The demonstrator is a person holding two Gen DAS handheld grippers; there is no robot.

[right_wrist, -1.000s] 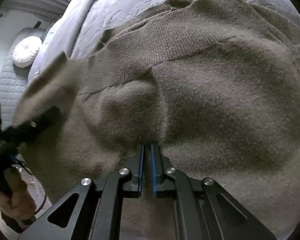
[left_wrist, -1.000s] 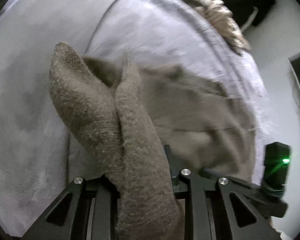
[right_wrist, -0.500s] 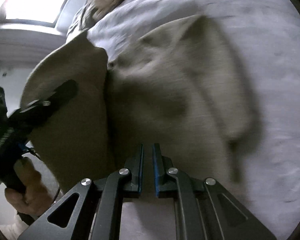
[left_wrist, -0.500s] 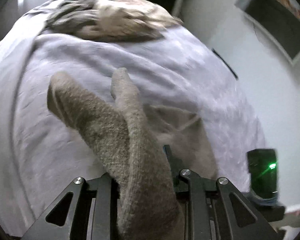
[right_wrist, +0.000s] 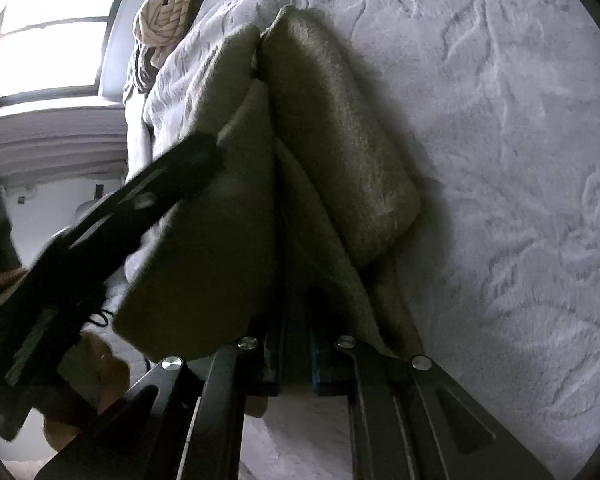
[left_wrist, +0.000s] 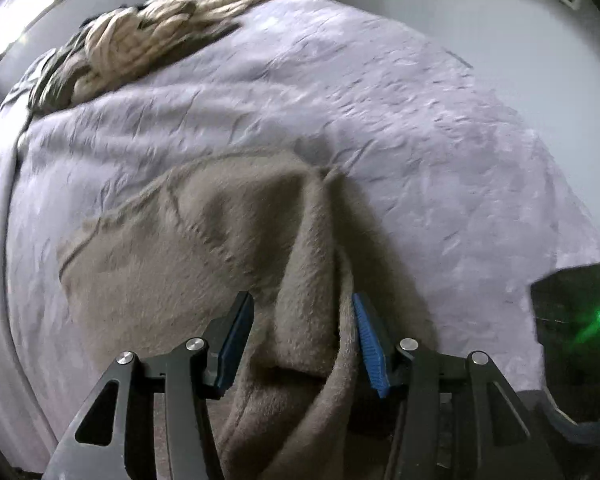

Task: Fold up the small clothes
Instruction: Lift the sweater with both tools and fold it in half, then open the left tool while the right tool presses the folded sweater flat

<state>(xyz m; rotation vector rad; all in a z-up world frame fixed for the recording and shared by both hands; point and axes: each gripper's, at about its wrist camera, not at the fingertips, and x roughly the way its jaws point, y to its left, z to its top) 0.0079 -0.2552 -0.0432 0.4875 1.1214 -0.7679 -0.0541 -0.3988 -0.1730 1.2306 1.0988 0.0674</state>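
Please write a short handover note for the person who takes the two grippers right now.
Left gripper: open, a ridge of the brown knit sweater lies loose between its fingers.
Right gripper: shut on the sweater's edge.
The sweater lies on the grey bedspread, folded over into layers; a bundle of other clothes sits at the far end.
Done: first fold over.
Left: release right, flatten, finish the folding.
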